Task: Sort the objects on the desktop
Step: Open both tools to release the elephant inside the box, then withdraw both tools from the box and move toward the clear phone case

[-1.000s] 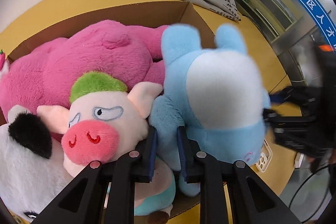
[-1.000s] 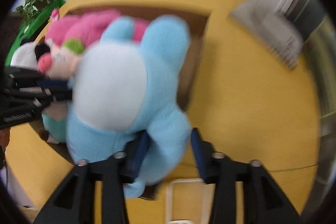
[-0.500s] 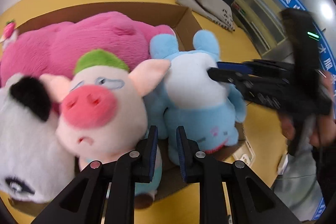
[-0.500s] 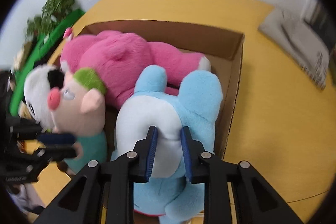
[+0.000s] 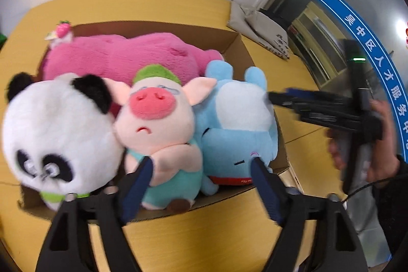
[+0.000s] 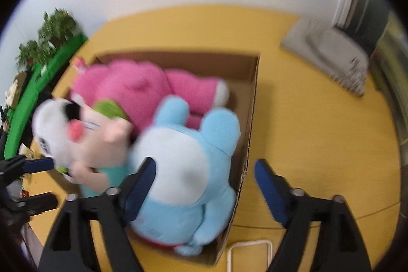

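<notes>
The blue plush (image 5: 237, 124) now sits inside the cardboard box (image 5: 237, 42) at its right end, pressed against the pig plush (image 5: 158, 119), where a second ago it hung above the box between both tools. The left gripper (image 5: 201, 170) and right gripper (image 6: 204, 170) are spreading their jaws, released and holding nothing. This toy looks sorted, with both hands free.
</notes>
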Motion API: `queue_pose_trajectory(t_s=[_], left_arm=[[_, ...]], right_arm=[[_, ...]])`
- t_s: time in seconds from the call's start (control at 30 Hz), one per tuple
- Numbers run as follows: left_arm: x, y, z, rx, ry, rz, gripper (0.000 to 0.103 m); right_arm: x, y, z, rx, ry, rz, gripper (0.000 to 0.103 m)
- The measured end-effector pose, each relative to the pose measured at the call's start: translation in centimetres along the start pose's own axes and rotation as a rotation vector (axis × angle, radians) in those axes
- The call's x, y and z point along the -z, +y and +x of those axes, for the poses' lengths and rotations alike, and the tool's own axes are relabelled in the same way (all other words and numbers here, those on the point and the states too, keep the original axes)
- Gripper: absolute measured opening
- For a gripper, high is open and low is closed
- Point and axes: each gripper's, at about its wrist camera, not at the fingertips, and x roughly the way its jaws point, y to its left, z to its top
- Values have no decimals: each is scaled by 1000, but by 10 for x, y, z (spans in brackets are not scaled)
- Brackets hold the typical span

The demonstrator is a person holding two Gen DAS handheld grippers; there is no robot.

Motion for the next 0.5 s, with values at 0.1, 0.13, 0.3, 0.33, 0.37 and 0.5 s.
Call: queue_pose_trajectory(t_s=[0.1,0.13,0.3,0.33,0.37,0.5], left_arm=[[5,-7,-21,-82,-50,2,97],[7,-9,-27,-104,-64,-1,99],[20,-22,-54,-170,-112,-25,103],[22,-24,-55,-174,-113,-26,103],[27,-27,-58,-183,-112,-25,103],[44,-35,-68,-193,-112,-44,103]], right_arm=[[9,16,-38,-45,-29,11,81],[17,23,-47,-38,-31,4,81],[47,50,-72,24,-10,-24,81],[53,52,-76,35,-5,-24,81],[58,54,-78,44,-2,-26,81],[72,51,-89,66,-1,-16,81]])
